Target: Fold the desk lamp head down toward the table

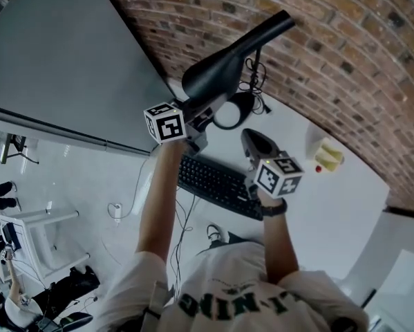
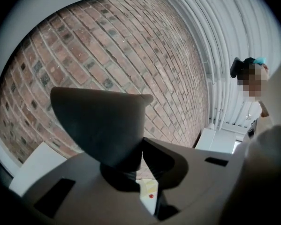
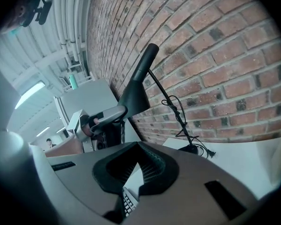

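Note:
The black desk lamp's cone-shaped head [image 1: 220, 64] hangs tilted above the white table [image 1: 331, 206], in front of the brick wall. Its thin arm [image 3: 166, 97] runs down to a round base [image 1: 229, 113] with a coiled cable. My left gripper [image 1: 205, 113] is shut on the lower rim of the head. In the left gripper view the dark shade [image 2: 98, 121] fills the space above the jaws and runs down between them. The right gripper view shows that grip from the side, the left gripper [image 3: 121, 110] at the shade's edge [image 3: 135, 97]. My right gripper [image 1: 251, 140] hovers beside the base, shut and holding nothing [image 3: 138, 165].
A black keyboard [image 1: 217, 182] lies on the table below both grippers. A small yellow and white object [image 1: 327, 156] sits by the wall at the right. A large grey panel [image 1: 54, 54] stands at the left. The brick wall [image 1: 345, 54] is close behind the lamp.

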Motion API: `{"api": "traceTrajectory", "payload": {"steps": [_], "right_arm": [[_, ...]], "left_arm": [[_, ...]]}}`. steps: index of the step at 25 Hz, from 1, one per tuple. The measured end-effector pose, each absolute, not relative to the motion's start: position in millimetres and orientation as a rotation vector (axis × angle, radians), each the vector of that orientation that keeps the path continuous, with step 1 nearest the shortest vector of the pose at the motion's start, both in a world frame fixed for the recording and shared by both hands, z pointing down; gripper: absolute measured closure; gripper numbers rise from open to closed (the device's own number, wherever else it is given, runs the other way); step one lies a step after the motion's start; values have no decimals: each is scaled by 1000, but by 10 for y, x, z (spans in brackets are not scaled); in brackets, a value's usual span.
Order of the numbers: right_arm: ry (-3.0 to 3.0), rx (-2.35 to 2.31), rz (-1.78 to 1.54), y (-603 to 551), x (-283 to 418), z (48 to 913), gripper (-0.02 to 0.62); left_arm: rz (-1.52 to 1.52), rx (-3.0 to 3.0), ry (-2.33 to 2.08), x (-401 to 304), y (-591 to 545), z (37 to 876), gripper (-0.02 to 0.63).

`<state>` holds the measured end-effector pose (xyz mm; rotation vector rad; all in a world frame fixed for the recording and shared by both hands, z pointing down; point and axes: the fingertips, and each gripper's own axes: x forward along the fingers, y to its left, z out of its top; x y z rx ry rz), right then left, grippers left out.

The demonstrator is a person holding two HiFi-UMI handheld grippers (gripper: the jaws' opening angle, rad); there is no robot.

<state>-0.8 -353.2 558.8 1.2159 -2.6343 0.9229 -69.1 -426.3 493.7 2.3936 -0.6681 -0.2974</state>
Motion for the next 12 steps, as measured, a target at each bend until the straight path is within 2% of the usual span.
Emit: {"api": "traceTrajectory", "payload": {"steps": [12], "right_arm": [[-2643, 1235, 897, -3627, 46, 5578, 601]], "left_arm": [[-445, 2325, -586, -536, -4330, 5063, 588]]}}
